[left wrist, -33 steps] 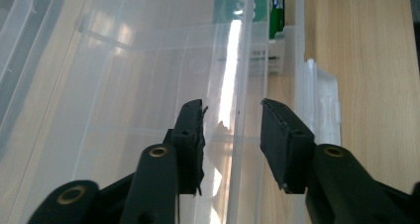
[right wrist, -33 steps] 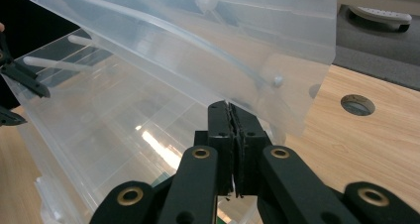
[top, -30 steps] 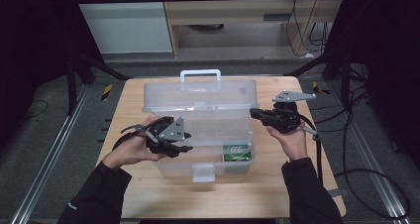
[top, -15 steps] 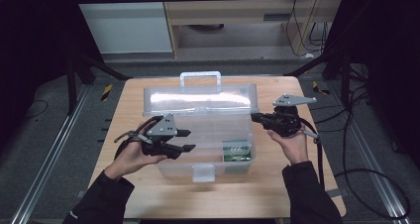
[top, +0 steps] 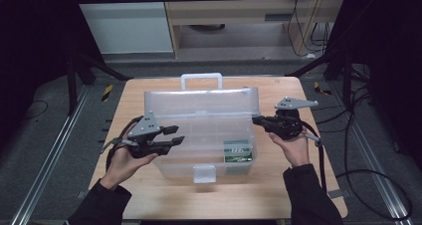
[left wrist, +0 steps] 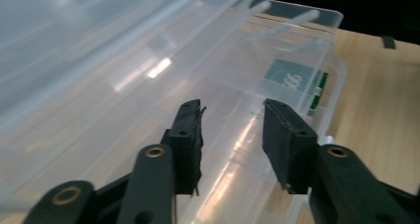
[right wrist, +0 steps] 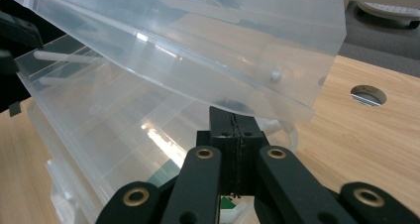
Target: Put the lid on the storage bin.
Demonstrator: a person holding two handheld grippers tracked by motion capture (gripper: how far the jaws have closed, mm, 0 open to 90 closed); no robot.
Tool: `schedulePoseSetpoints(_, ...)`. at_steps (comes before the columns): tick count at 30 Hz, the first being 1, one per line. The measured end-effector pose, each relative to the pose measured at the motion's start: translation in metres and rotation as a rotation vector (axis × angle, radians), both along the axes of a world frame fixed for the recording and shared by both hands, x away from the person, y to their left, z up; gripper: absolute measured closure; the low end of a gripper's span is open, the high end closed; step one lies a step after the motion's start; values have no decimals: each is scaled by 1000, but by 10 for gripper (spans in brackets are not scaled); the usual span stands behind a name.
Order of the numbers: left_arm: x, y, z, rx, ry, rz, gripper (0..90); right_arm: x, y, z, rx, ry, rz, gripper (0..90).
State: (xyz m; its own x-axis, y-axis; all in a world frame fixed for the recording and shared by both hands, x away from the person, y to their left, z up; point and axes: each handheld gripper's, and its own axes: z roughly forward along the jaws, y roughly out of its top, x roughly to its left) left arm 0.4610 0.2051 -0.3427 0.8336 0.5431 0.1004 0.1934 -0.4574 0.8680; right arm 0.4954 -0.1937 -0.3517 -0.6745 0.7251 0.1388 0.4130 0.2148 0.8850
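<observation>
Clear plastic box (top: pixel 201 130) sits mid surface (top: pixel 278 195), lid tipped up, handle at 12 o'clock. Green packet (top: pixel 238 152) inside box, toward 4 o'clock corner. Latch tab at 6 o'clock edge. Right tool (top: pixel 259 120) at 3 o'clock side of box, jaws shut tight, tips against lid edge, nothing between them; same spot as before. Left tool (top: pixel 174 135) at 9 o'clock side, slid a bit toward 3 o'clock over box wall since earlier. Jaws part open, just been closing, nothing between them.
</observation>
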Motion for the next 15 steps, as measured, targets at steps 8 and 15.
schedulePoseSetpoints(8,-1,24,-2,-20,5,107,819,-1,1,-3,-17,7,11,900)
schedulePoseSetpoints(15,-2,41,-9,-46,25,184,894,-2,1,-4,-25,9,14,900)
